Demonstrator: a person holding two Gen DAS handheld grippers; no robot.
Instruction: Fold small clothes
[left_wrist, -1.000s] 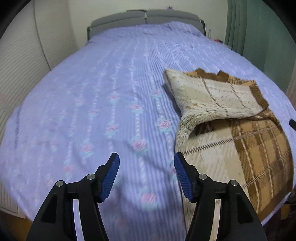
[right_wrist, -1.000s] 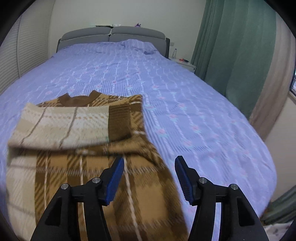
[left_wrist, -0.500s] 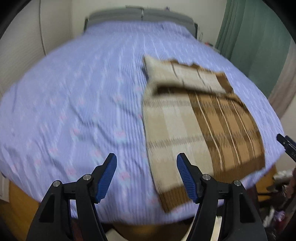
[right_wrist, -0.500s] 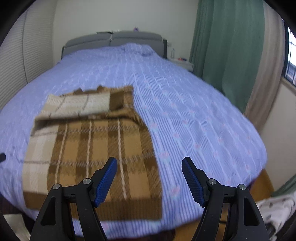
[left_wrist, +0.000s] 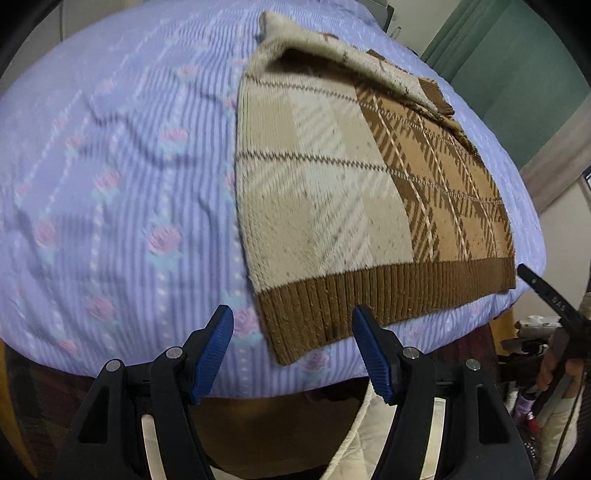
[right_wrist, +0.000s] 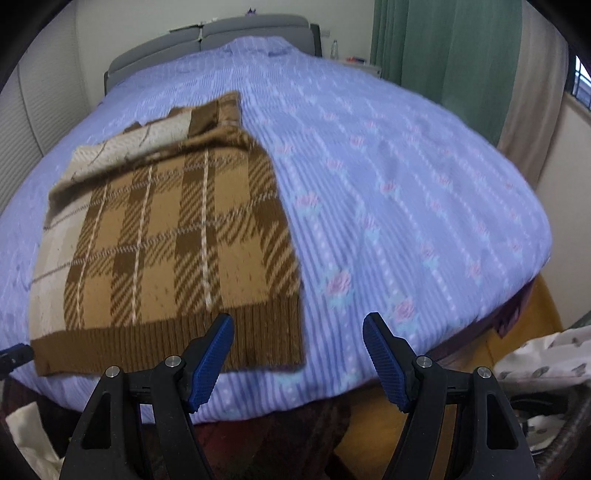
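A lilac flowered bed (right_wrist: 406, 177) fills the room, a brown plaid sweater (right_wrist: 177, 240) lying flat at its foot edge, and both the left gripper (left_wrist: 291, 350) and right gripper (right_wrist: 297, 356) hover at the sweater's ribbed hem (left_wrist: 369, 295), fingers apart, having just widened, gripping nothing.

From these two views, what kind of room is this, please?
Most likely a bedroom in a home. A wide bed with a lilac flowered cover fills both views, a grey padded headboard stands at its far end, and green curtains hang beside it. A plaid sweater lies on the bed.
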